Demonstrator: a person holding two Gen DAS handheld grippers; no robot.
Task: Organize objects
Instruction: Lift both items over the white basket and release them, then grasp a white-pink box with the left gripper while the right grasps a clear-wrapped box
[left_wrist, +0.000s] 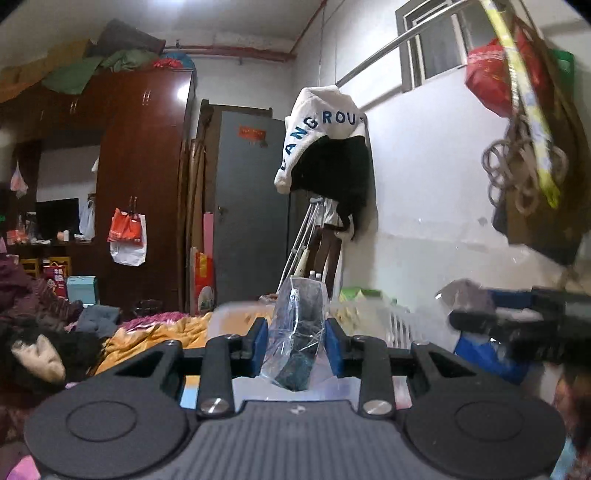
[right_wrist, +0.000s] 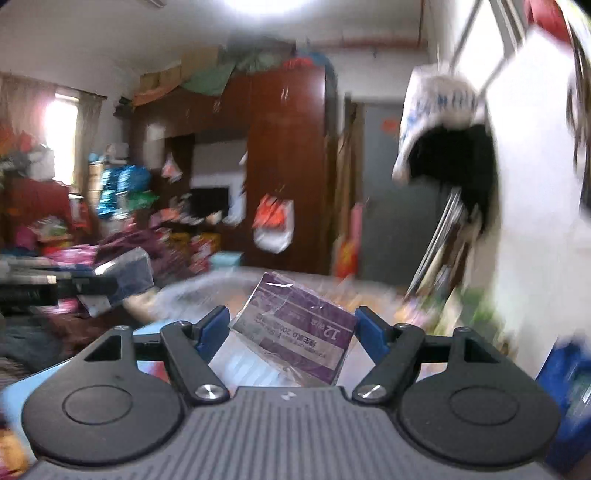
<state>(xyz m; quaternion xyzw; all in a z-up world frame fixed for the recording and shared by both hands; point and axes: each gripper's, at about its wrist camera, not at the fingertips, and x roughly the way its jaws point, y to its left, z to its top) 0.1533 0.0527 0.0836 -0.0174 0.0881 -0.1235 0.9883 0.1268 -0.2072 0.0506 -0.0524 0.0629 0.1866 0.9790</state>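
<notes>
My left gripper (left_wrist: 295, 341) is shut on a clear plastic bag with a dark item inside (left_wrist: 300, 332), held up in the air above a translucent storage box (left_wrist: 236, 325). My right gripper (right_wrist: 291, 328) is shut on a purple and white box wrapped in clear plastic (right_wrist: 299, 332), tilted between the blue pads. The right gripper also shows at the right edge of the left wrist view (left_wrist: 517, 317). The left gripper shows blurred at the left edge of the right wrist view (right_wrist: 55, 288). The right wrist view is motion-blurred.
An orange blanket (left_wrist: 147, 336) covers the bed below. A white and black jacket (left_wrist: 325, 147) hangs from a rail on the right wall. Bags (left_wrist: 517, 110) hang at upper right. A dark wardrobe (left_wrist: 144, 166) and grey door (left_wrist: 251, 206) stand behind. Clutter fills the left (right_wrist: 55, 221).
</notes>
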